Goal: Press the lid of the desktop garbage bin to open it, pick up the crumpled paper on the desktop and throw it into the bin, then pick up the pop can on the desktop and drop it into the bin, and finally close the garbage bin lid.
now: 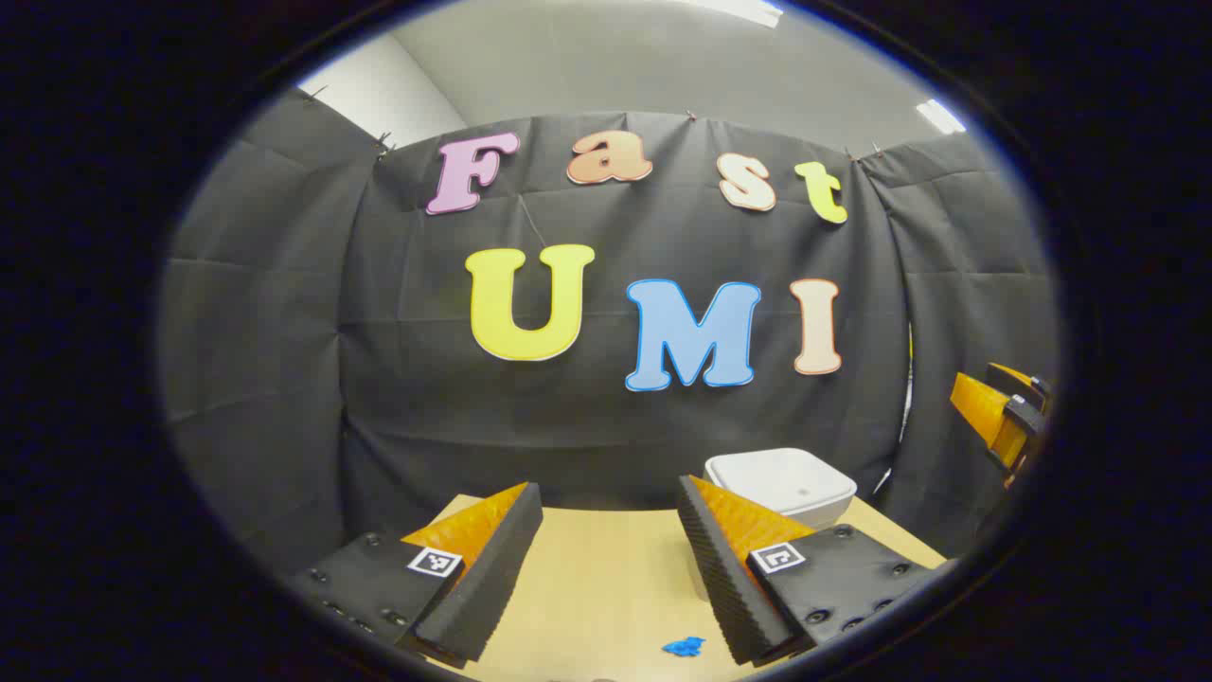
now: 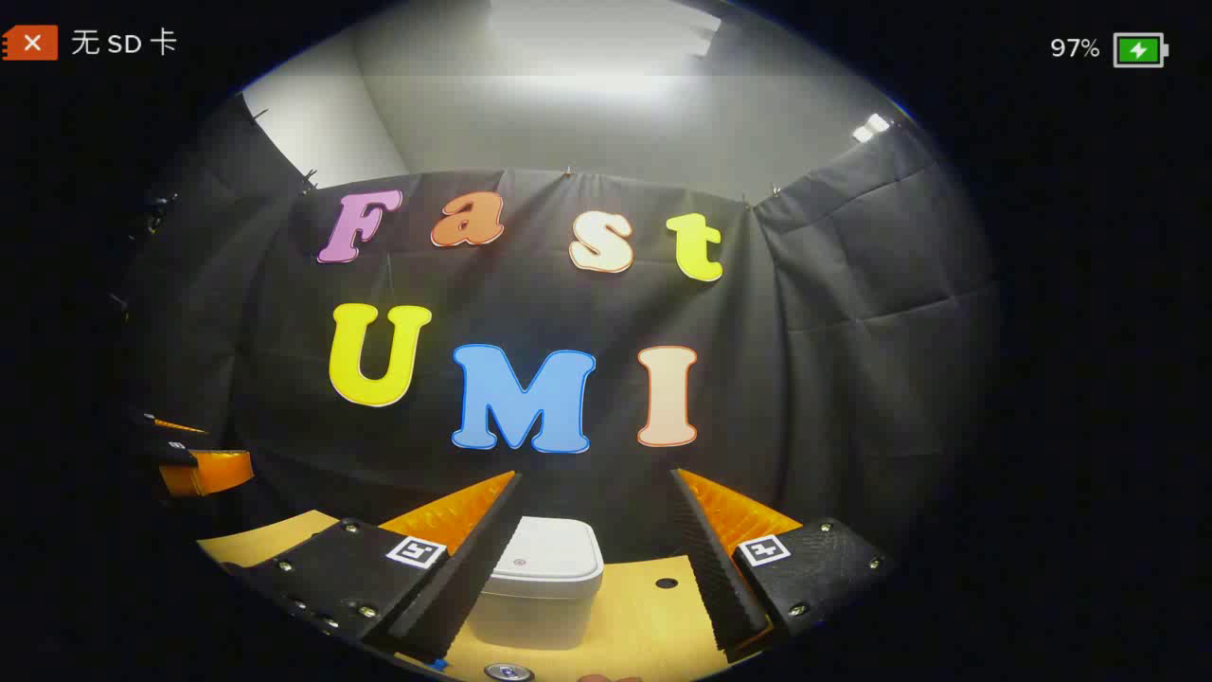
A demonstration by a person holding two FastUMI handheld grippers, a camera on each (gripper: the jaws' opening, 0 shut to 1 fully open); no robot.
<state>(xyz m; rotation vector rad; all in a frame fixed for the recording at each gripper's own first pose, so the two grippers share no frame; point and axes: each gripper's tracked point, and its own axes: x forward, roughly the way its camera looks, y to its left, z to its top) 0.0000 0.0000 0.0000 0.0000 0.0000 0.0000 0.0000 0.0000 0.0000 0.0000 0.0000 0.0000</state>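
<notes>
Since the lid of the bin (image 2: 547,559) looks flat and shut, the job seems to be at its very first step: pressing that lid to pop it open.

Going left to right, the left tool (image 1: 606,568) comes first. Its two fingers stand wide apart and hold nothing. A small blue scrap (image 1: 684,647) lies on the tabletop (image 1: 597,587) near its right finger. The bin sits ahead of this tool and off to its right, partly behind that finger.

Next is the right tool (image 2: 592,559), also spread open and empty. The bin stands just ahead of it, between its fingers but closer to the left one. A small dark hole (image 2: 667,583) in the tabletop lies right of the bin.

The bin stands upright with its lid facing up. The lid is a rounded square, so I cannot tell a long side.

I think the right tool is better placed. It should move forward and push down on the lid.
</notes>
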